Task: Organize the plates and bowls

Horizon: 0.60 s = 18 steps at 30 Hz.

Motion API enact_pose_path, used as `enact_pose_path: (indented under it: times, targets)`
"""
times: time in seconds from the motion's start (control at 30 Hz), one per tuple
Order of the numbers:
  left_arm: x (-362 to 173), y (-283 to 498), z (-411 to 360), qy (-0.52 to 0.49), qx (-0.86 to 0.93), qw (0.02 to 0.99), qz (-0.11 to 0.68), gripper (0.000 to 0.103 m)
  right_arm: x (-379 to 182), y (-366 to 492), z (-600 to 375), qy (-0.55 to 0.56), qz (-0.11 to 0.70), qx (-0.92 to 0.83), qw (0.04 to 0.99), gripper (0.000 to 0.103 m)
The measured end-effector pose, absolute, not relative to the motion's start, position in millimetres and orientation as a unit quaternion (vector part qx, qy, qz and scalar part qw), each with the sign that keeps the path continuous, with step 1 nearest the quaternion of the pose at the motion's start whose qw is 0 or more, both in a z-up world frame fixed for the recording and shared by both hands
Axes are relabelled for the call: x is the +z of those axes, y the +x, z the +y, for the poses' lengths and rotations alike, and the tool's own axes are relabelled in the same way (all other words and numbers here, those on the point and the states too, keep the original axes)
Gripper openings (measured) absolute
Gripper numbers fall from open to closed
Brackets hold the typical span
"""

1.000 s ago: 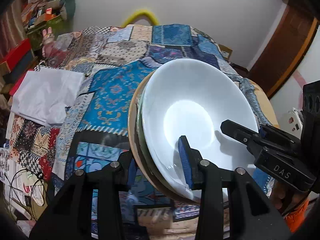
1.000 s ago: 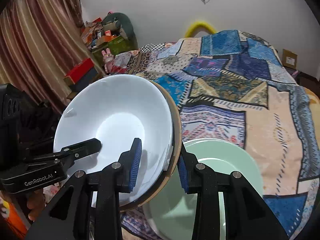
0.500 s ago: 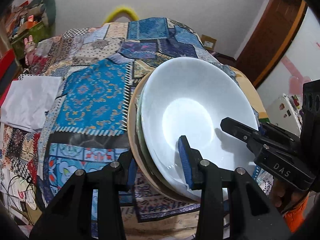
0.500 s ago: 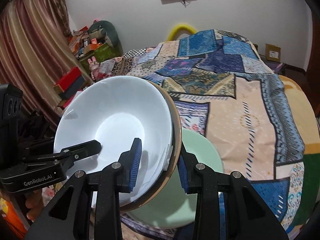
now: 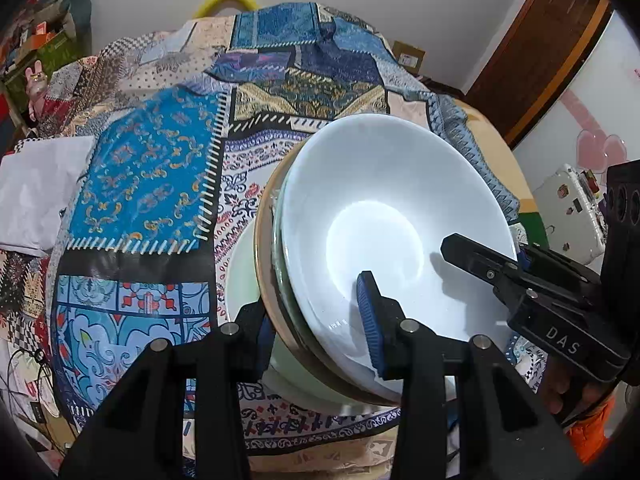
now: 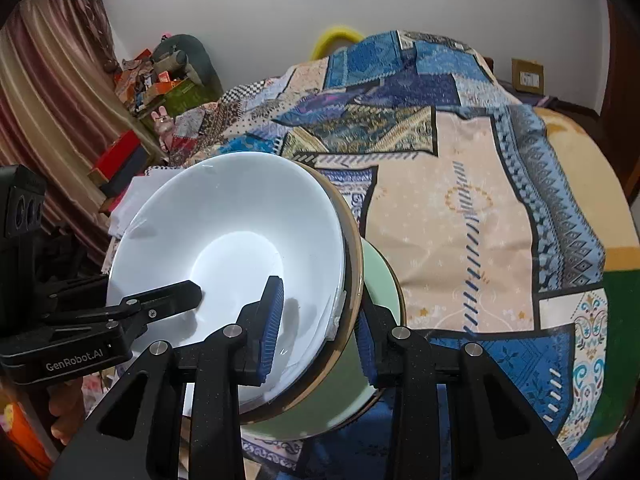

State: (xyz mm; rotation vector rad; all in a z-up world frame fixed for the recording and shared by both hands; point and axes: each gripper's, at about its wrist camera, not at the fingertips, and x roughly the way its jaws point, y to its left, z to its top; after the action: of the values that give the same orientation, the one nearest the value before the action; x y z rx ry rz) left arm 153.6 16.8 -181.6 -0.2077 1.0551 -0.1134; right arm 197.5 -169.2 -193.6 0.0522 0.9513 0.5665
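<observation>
Both grippers hold one stack of nested bowls: a white bowl [image 5: 384, 216] on top, with green and tan rims [image 5: 266, 280] under it. My left gripper [image 5: 316, 320] is shut on the stack's left rim. My right gripper [image 6: 320, 320] is shut on its right rim, with the white bowl [image 6: 224, 232] facing me. The stack hangs just above a pale green plate [image 6: 376, 280] lying on the patchwork bedspread; the plate also shows in the left wrist view [image 5: 240, 276]. Each gripper shows in the other's view.
The patchwork bedspread [image 6: 480, 200] covers the bed. White folded cloth [image 5: 36, 184] lies at its left side. Cluttered shelves and red boxes [image 6: 120, 156] stand by the curtain. A brown door [image 5: 540, 48] is at the right.
Both grippers have carried the bowl stack to the right and lower over the bed. It now hangs over the green plate, which has come into the left wrist view.
</observation>
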Motion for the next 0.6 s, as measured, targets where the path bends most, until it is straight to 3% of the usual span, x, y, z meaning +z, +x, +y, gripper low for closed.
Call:
enact_pose_path:
  times: [0.6]
  targets:
    - [-214.1,166.6,33.4,-0.144,-0.060,0.833,0.531,0.039,-210.6,202.9,-162.8,0.014,0.473,0.272,0.838,0.033]
